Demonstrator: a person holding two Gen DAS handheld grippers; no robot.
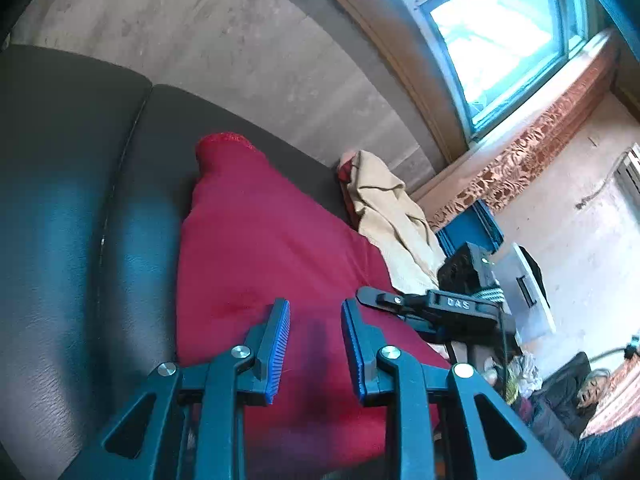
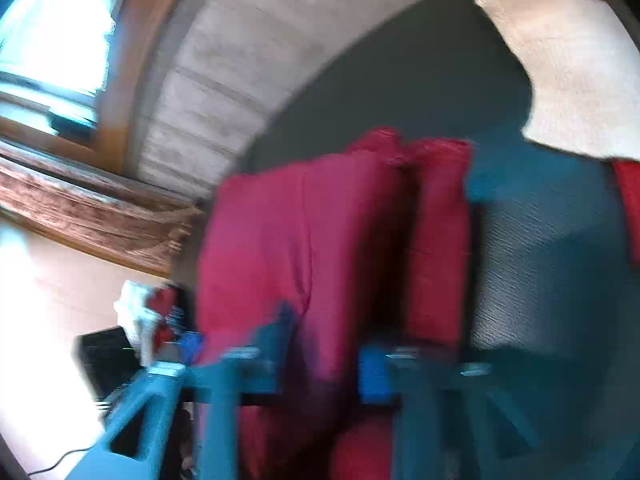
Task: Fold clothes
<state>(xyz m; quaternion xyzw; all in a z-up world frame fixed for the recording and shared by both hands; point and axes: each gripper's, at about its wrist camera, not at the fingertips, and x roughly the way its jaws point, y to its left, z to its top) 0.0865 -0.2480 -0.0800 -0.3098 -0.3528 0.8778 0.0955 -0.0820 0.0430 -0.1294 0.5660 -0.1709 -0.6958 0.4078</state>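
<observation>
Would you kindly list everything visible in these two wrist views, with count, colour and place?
Red knit garment: one, crimson, spread on the sofa seat under both grippers.
Beige cloth: one, cream, crumpled at the seat's far end.
Black leather sofa: one, dark, fills the left side.
Window: one, bright, wooden surround, upper right.
Blue crate: one, blue, beyond the beige cloth.
Black box: one, black, beside the crate.
Left gripper: one, black with blue pads, jaws apart above the garment.
Right gripper: one, blurred, red cloth between its jaws.
</observation>
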